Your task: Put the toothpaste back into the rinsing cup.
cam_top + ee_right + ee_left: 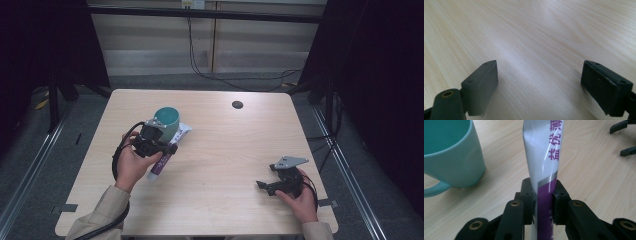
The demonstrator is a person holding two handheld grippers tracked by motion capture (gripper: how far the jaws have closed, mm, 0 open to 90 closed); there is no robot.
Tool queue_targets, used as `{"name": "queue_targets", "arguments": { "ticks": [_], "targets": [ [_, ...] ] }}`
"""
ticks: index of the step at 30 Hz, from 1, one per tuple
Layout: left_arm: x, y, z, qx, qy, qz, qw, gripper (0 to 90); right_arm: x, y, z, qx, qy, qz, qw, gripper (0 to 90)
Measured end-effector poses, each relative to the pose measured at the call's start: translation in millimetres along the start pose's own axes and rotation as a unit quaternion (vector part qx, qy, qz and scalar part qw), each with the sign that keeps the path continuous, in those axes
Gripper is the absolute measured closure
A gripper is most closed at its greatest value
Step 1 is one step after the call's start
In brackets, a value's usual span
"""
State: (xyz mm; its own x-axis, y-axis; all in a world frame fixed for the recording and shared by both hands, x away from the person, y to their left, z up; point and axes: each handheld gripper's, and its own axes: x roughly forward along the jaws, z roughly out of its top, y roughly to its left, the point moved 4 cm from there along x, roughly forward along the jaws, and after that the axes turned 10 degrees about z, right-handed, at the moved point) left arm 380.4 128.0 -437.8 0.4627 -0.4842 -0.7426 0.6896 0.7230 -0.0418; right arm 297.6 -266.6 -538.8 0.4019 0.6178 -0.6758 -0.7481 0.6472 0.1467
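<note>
One tube (544, 170), white and purple, is clamped near its purple end by my left gripper (543, 202), just beside the teal mug (166, 120). I judge it light, soft and slick; holding near the stiffer end seems safest. Left hand (131, 167) is raised, angled forward. Right gripper (540, 87) rests low, jaws apart, well away.

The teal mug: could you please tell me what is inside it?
The teal mug shows bare teal inner wall; its bottom is hidden by the rim and the left gripper, which holds the toothpaste tube.
</note>
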Motion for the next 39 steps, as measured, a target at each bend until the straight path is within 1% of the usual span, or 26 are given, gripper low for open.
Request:
{"name": "queue_targets", "arguments": {
  "ticks": [2, 3, 4, 9, 11, 14, 15, 18, 20, 21, 22, 28, 29, 32, 33, 34, 35, 38, 39],
  "targets": [
    [-1.6, 2.4, 1.3, -0.003, -0.004, 0.003, 1.0000, 75.5, 0.0, 0.0, 0.0, 0.000, 0.000, 0.000, 1.0000, 13.8],
    [-3.6, 4.4, 2.6, -0.008, -0.014, 0.006, 0.9999, 75.5, 0.0, 0.0, 0.0, 0.000, 0.000, 0.000, 1.0000, 13.7],
    [-4.3, 5.4, 3.4, -0.012, -0.018, 0.006, 0.9998, 75.5, 0.0, 0.0, 0.0, 0.000, 0.000, 0.000, 1.0000, 13.6],
    [-9.1, 8.7, 7.1, -0.013, -0.028, 0.012, 0.9995, 75.5, 0.2, -0.1, 0.0, -0.001, -0.001, 0.001, 1.0000, 13.6],
    [-11.0, 9.2, 8.7, -0.018, -0.033, 0.014, 0.9992, 75.5, 0.1, -0.1, 0.0, -0.001, 0.000, 0.000, 1.0000, 13.6],
    [-12.5, 10.9, 10.2, -0.015, -0.037, 0.017, 0.9990, 75.5, 0.2, -0.1, 0.0, -0.001, -0.001, 0.001, 1.0000, 13.6],
    [-13.6, 11.7, 11.5, -0.020, -0.042, 0.020, 0.9987, 75.5, 0.2, -0.1, 0.1, -0.001, -0.001, 0.001, 1.0000, 13.4],
    [-15.1, 13.5, 12.6, -0.018, -0.046, 0.023, 0.9985, 75.5, 0.3, 0.0, 0.0, -0.001, 0.000, 0.001, 1.0000, 13.3],
    [-15.9, 14.6, 13.7, -0.022, -0.052, 0.025, 0.9981, 75.5, 0.3, -0.1, 0.0, -0.002, 0.000, 0.001, 1.0000, 13.2],
    [-16.8, 15.4, 14.9, -0.025, -0.060, 0.026, 0.9975, 75.5, 0.3, -0.1, 0.0, -0.002, 0.000, 0.001, 1.0000, 13.2],
    [-16.8, 15.4, 14.9, -0.025, -0.060, 0.026, 0.9975, 75.6, 0.3, -0.1, 0.0, -0.002, 0.000, 0.001, 1.0000, 13.2],
    [-21.7, 19.1, 20.2, -0.035, -0.078, 0.029, 0.9959, 75.6, 0.3, -0.1, 0.0, -0.002, 0.000, 0.001, 1.0000, 13.2],
    [-23.3, 21.0, 22.5, -0.037, -0.087, 0.031, 0.9951, 75.5, 0.3, -0.1, 0.0, -0.002, 0.000, 0.001, 1.0000, 13.2],
    [-24.8, 22.9, 24.5, -0.036, -0.094, 0.035, 0.9943, 75.6, 0.3, -0.1, 0.0, -0.002, 0.000, 0.001, 1.0000, 13.2],
    [-25.8, 24.2, 26.5, -0.040, -0.102, 0.035, 0.9934, 75.5, 0.3, -0.1, 0.0, -0.002, 0.000, 0.001, 1.0000, 13.2],
    [-25.8, 24.2, 26.5, -0.040, -0.102, 0.035, 0.9934, 75.6, 0.3, -0.1, 0.0, -0.002, 0.000, 0.001, 1.0000, 13.2],
    [-26.0, 25.4, 28.2, -0.043, -0.109, 0.034, 0.9925, 75.5, 0.3, -0.1, 0.0, -0.002, 0.000, 0.001, 1.0000, 13.2],
    [-25.9, 26.6, 29.8, -0.042, -0.115, 0.035, 0.9919, 75.5, 0.3, -0.1, 0.0, -0.002, 0.000, 0.001, 1.0000, 13.2],
    [-26.0, 27.6, 31.3, -0.048, -0.121, 0.035, 0.9909, 75.5, 0.3, -0.1, 0.0, -0.002, 0.000, 0.001, 1.0000, 13.2]
  ]
}}
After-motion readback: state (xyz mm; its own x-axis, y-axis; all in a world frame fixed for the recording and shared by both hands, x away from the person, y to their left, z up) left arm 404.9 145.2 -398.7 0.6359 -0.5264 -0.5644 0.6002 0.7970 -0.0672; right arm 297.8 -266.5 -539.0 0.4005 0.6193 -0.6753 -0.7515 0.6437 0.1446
